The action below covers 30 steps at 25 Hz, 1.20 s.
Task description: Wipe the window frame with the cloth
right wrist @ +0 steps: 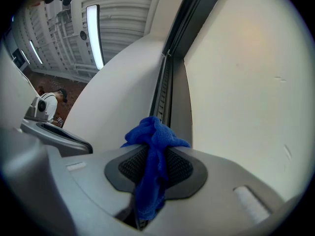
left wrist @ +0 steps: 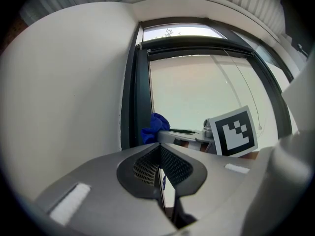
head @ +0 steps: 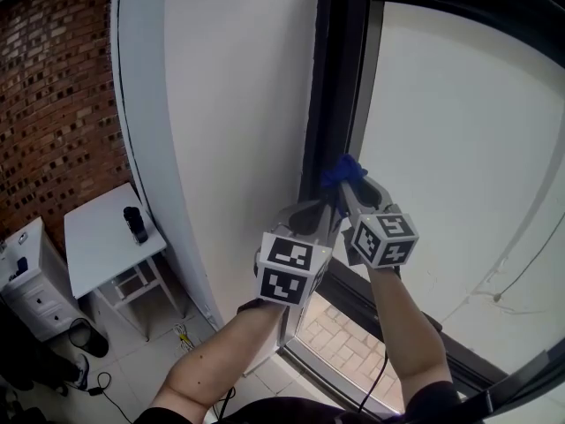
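A blue cloth (right wrist: 153, 154) is bunched between the jaws of my right gripper (right wrist: 156, 165), which is shut on it. In the head view the cloth (head: 342, 171) presses against the dark upright window frame (head: 332, 87), with the right gripper (head: 353, 187) just below it. The left gripper view also catches the cloth (left wrist: 154, 127) beside the frame (left wrist: 136, 92). My left gripper (left wrist: 160, 162) is shut with nothing in it; in the head view it (head: 320, 216) sits just left of and below the right one, close to the frame.
A white curved wall (head: 221, 104) stands left of the frame and pale glass (head: 459, 140) to its right. Far below are a small white table (head: 106, 241) with a dark object, a white drawer unit (head: 26, 281) and a brick wall (head: 53, 95).
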Each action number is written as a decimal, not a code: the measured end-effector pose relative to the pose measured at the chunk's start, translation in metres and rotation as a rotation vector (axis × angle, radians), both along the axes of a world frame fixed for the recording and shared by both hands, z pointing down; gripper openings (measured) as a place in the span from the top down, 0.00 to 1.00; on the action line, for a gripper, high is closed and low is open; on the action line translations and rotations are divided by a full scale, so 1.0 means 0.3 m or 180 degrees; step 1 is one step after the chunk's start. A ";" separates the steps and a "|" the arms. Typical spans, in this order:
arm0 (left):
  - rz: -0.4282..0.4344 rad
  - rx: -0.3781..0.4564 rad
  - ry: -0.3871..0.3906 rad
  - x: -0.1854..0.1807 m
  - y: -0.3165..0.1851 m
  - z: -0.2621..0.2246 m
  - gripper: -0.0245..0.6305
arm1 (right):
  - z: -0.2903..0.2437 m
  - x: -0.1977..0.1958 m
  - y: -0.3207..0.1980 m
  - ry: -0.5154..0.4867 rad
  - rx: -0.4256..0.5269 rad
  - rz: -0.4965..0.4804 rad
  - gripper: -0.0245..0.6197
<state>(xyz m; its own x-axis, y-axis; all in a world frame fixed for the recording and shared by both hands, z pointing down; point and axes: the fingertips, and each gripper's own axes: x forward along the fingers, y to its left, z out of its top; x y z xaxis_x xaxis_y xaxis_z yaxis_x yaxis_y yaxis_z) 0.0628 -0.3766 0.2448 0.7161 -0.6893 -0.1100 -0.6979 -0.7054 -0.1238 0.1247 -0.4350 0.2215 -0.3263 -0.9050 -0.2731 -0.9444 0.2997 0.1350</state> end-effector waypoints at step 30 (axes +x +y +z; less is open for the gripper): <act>0.0091 -0.0159 -0.0188 -0.016 0.032 0.187 0.97 | 0.628 -0.007 -0.009 0.0133 -0.0877 0.0114 0.81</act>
<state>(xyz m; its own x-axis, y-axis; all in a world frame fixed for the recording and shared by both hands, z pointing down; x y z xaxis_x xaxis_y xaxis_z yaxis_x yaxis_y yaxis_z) 0.0579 -0.3669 0.3010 0.7397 -0.6721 -0.0330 -0.6700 -0.7312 -0.1281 0.1225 -0.4376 0.4099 -0.2985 -0.9544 -0.0021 -0.9504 0.2971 0.0922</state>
